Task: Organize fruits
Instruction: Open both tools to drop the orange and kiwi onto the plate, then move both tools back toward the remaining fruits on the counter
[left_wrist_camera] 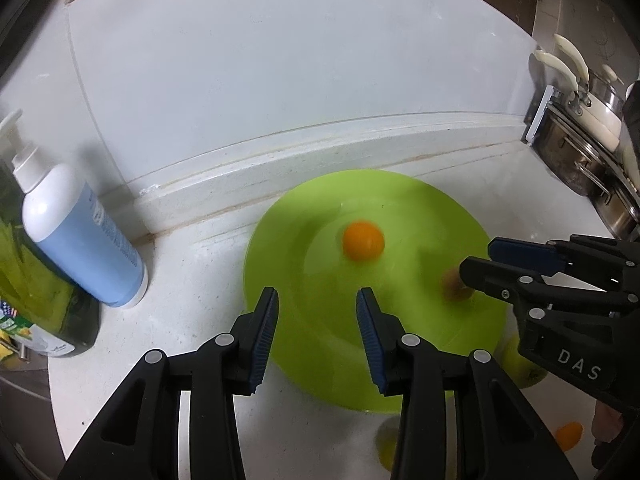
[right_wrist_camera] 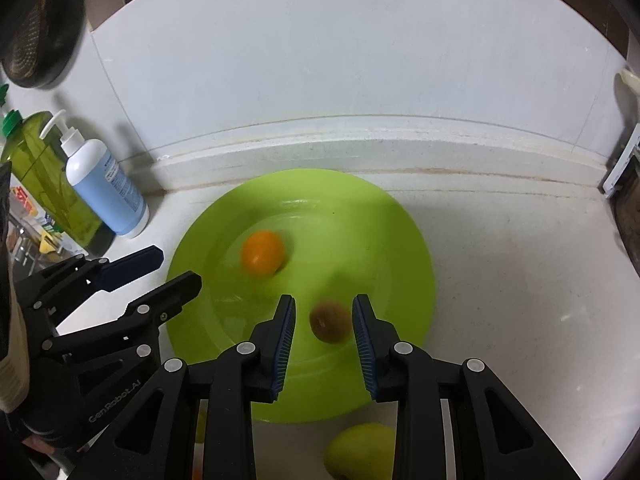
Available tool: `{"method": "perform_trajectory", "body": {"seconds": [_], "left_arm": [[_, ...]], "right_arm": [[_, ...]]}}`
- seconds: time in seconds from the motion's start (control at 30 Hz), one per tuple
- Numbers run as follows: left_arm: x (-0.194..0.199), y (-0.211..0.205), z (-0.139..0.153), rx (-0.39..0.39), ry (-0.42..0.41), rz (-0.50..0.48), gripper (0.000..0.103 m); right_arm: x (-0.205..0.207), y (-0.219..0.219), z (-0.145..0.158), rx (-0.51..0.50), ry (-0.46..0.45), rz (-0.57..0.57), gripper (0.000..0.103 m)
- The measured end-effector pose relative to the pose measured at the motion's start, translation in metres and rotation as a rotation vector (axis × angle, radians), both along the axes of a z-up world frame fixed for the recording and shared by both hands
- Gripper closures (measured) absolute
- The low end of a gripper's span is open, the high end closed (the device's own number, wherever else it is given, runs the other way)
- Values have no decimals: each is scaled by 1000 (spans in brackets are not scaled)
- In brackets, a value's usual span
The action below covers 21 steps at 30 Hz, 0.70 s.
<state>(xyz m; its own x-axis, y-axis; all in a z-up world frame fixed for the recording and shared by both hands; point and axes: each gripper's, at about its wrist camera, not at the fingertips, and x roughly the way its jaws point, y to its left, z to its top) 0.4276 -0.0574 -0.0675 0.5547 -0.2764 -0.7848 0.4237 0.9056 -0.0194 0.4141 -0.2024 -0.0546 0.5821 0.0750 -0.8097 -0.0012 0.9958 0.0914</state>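
The orange point(right_wrist_camera: 262, 253) lies near the middle of the green plate point(right_wrist_camera: 404, 240), and the brown kiwi point(right_wrist_camera: 330, 321) sits on the plate's near part, a little to the right of it, so the plate looks to be the gathering place for the fruit. The right claw point(right_wrist_camera: 323, 350) is spread with the kiwi between its pads and not touching them, which reads as either just setting it down or about to take it; I cannot tell which. The left claw point(left_wrist_camera: 317, 338) hangs spread and empty over the plate's near left rim. A green apple point(right_wrist_camera: 362, 450) waits on the tabletop point(right_wrist_camera: 520, 280) just near of the plate. A pump bottle point(right_wrist_camera: 106, 188) stands far left.
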Motion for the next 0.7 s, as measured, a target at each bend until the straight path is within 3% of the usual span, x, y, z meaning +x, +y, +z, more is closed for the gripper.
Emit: {"method": "perform_trajectory", "body": {"seconds": [0.63, 0.7], "left_arm": [[-88, 45, 67, -65, -157, 78, 44], [-100, 49, 71, -62, -179, 88, 41]], "right_arm": [[-93, 21, 63, -33, -221, -39, 59], [-105, 25, 67, -38, -241, -39, 54]]}}
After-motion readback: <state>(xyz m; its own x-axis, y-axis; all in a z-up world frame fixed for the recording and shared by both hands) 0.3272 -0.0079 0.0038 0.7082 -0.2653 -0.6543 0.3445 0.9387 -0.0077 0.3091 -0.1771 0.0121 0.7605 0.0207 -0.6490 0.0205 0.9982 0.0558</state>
